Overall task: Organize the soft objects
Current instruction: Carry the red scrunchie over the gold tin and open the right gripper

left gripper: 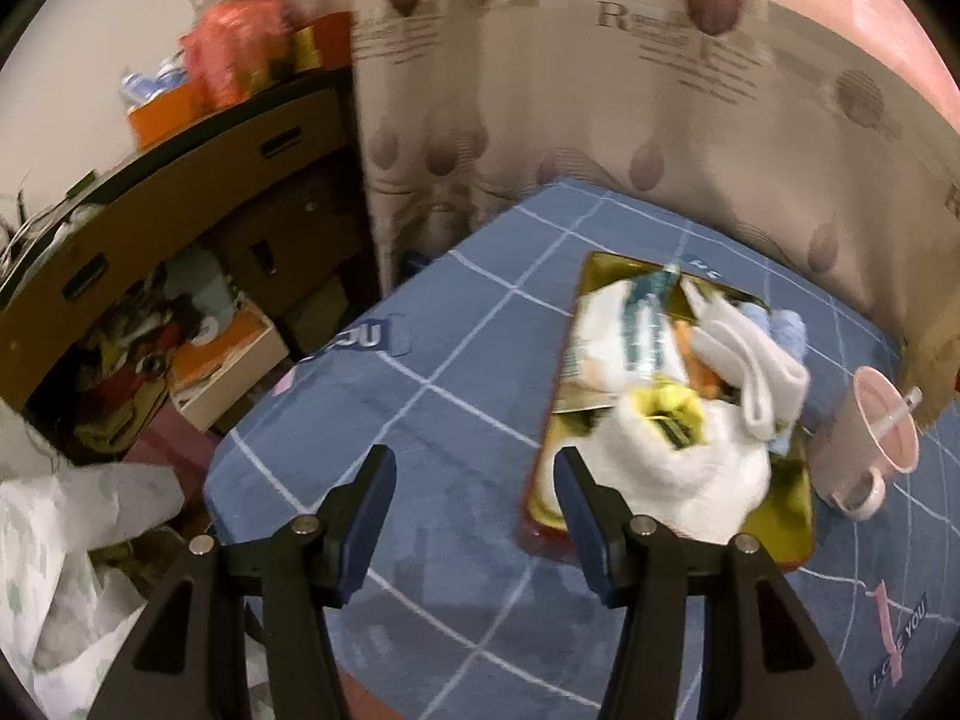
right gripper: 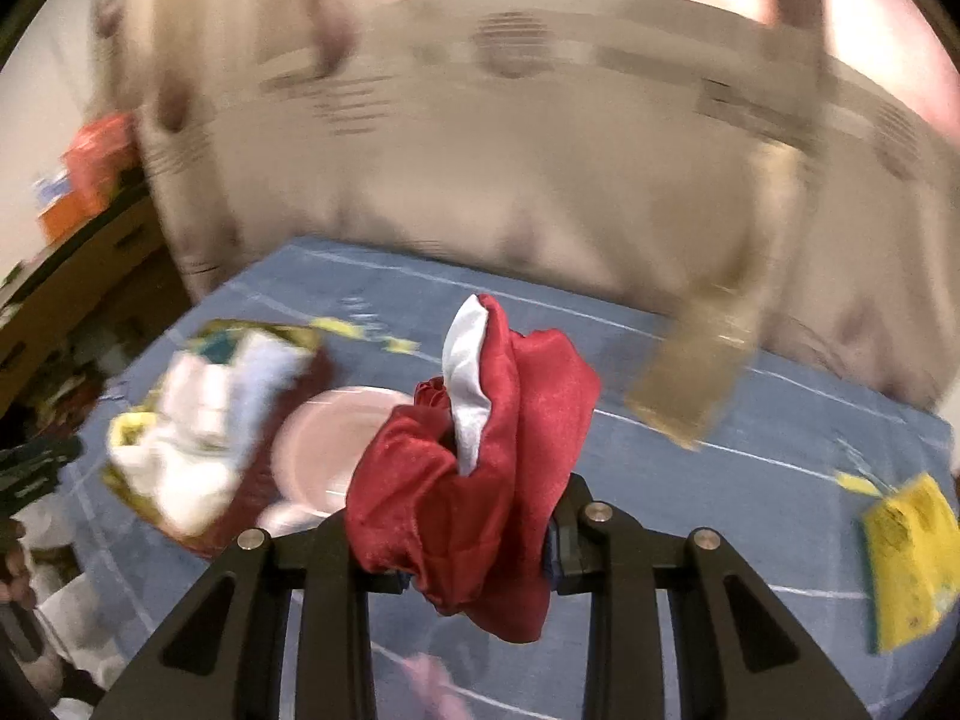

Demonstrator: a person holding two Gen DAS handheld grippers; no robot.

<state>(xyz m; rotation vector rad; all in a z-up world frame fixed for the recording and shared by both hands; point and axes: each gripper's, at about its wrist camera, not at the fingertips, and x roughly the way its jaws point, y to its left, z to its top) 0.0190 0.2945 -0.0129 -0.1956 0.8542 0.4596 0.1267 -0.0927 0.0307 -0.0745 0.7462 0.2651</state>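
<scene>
Red cloth (right gripper: pixel 480 468) bunched, clamped in right gripper (right gripper: pixel 480 546).

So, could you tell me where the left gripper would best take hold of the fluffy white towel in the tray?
Probably the raised, bunched top of the white towel, coming down from above. It sits heaped at the near end of the gold tray, whose rim blocks a low side approach. The left gripper is open beside it. Blur hides finer folds.

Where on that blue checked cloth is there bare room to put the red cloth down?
Bare blue cloth lies left of the gold tray, toward the table's edge. Crowded: the tray, heaped with white socks, and the pink cup beside it. The red cloth is in the right fingers.
</scene>
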